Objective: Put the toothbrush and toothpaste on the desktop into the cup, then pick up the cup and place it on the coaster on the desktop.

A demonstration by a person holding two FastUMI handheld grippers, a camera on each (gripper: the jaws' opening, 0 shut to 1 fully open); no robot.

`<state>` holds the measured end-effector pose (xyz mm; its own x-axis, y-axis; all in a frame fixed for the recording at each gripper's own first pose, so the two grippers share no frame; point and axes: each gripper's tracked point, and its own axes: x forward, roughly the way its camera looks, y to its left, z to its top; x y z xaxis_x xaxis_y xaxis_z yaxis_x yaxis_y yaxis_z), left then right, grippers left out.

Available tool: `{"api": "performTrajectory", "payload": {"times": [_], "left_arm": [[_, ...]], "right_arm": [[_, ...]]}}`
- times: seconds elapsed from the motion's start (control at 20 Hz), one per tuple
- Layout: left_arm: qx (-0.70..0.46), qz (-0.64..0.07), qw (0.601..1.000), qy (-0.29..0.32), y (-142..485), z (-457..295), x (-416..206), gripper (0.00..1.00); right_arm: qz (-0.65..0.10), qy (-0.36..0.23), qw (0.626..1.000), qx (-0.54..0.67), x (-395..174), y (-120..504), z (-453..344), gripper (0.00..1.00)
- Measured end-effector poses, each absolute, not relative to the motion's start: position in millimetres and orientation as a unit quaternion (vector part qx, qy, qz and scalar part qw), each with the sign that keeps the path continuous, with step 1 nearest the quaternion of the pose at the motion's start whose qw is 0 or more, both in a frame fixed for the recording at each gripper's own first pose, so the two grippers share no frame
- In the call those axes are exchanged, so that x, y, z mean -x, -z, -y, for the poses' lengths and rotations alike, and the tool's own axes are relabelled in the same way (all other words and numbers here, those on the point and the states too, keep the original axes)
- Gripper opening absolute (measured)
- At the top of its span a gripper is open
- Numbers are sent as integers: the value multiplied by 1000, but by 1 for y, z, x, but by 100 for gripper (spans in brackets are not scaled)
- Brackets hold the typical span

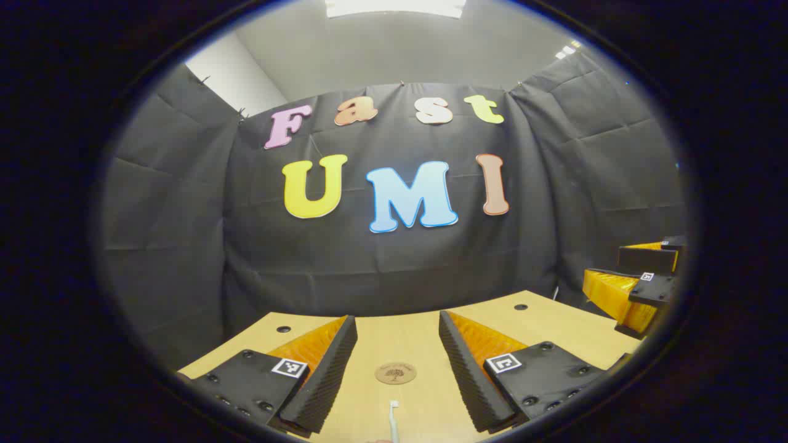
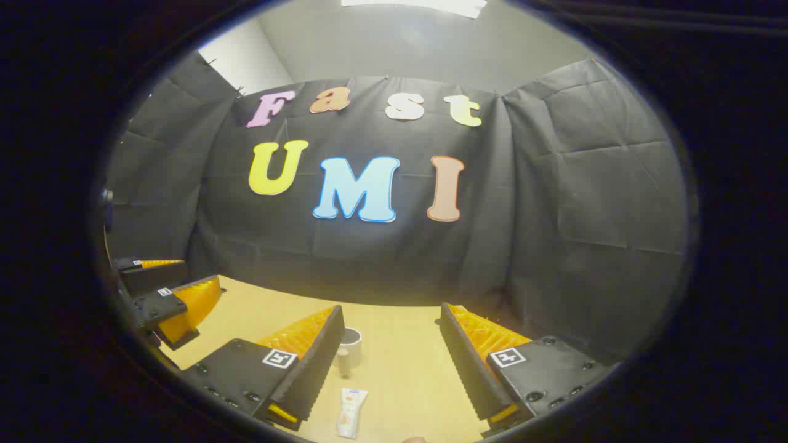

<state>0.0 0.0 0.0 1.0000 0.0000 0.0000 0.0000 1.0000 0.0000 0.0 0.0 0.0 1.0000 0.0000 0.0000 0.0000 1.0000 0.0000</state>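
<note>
Toothbrush (image 1: 394, 419) long axis runs away from camera; toothpaste (image 2: 351, 412) likewise; both grippers (image 1: 397, 369) (image 2: 391, 363) wide, empty

The desktop (image 1: 400, 335) looks like pale wood laminate, smooth and matt, and the round coaster (image 1: 396, 373) near its middle seems to be light wood or cork with a dark printed mark. The left gripper (image 1: 397, 375) has ribbed matt black pads (image 1: 329, 375) backed by glossy orange plastic. The toothpaste (image 2: 351, 412) is a smooth white plastic tube, the cup (image 2: 348, 347) matt white, and the toothbrush (image 1: 394, 418) white plastic.
</note>
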Motion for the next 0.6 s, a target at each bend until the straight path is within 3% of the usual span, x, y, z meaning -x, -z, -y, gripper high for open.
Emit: {"api": "performTrajectory", "payload": {"times": [0.35,0.4,0.45,0.6], "left_arm": [[6,-3,1000,-30,-6,-14,-10,93],[7,-10,999,-32,-5,-13,-13,87],[8,-15,999,-30,-5,-15,-14,93],[8,-18,999,-26,-6,-17,-16,87]], "right_arm": [[12,-50,998,18,-14,-2,-1,99],[11,-54,998,20,-16,-1,-1,99],[5,-56,998,24,-17,4,0,99],[-6,-50,998,29,-19,7,1,99]]}}
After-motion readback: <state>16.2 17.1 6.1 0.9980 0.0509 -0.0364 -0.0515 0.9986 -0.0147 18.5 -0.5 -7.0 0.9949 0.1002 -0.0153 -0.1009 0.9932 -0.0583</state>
